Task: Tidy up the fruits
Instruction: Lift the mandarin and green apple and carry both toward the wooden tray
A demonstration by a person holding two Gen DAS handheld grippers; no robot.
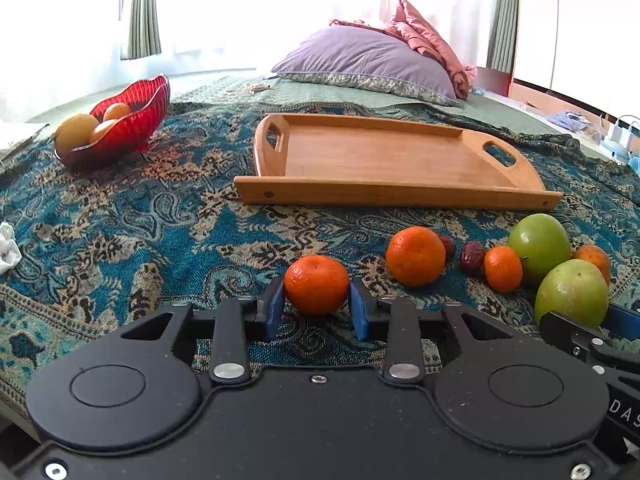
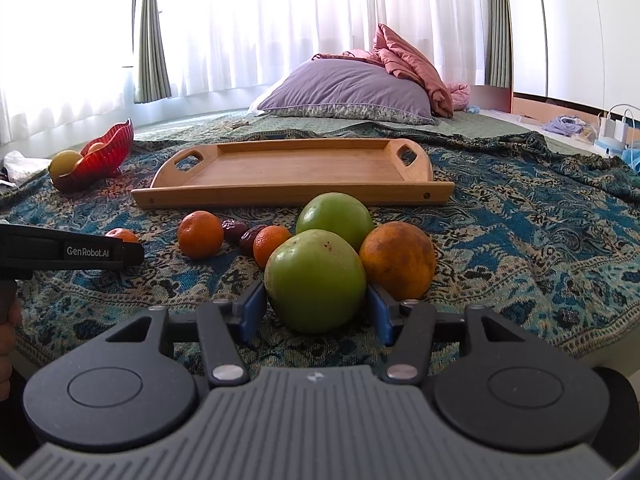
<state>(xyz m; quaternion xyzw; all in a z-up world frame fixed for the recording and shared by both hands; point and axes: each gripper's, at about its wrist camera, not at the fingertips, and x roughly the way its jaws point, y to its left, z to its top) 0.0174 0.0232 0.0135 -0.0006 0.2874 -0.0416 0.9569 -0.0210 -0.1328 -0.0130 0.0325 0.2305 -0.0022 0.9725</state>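
Nearest to us, our left claw (image 1: pixel 316 304) is clenched on a small mandarin (image 1: pixel 317 284), its blue pads (image 1: pixel 272 304) touching both sides of the fruit, which sits on the patterned blanket (image 1: pixel 140 220) covering the bed. Our right claw (image 2: pixel 316 308) grasps a large green apple (image 2: pixel 316 278), the pads against its flanks while it rests on the same blanket.

Just behind that apple, touching it, lie a second green apple (image 2: pixel 336 216) and a dull, blotched orange (image 2: pixel 398 258) to its right. To the left of the apples sit a small mandarin (image 2: pixel 271 244), two dark dates (image 2: pixel 240 234) and a larger mandarin (image 2: pixel 200 234), all near one another in a loose row. In the right wrist view the left claw's black body (image 2: pixel 72 250) enters from the left edge, half hiding the fruit it holds.

Beyond the fruits, a wooden tray (image 2: pixel 292 196) with cut-out handles lies flat on the blanket. Farther left a red bowl (image 1: pixel 132 120) holds yellow-orange fruits (image 1: pixel 76 132). At the back, a purple pillow (image 2: pixel 348 92) and a crumpled pink quilt (image 2: pixel 408 64) rest against white curtains (image 2: pixel 260 20).
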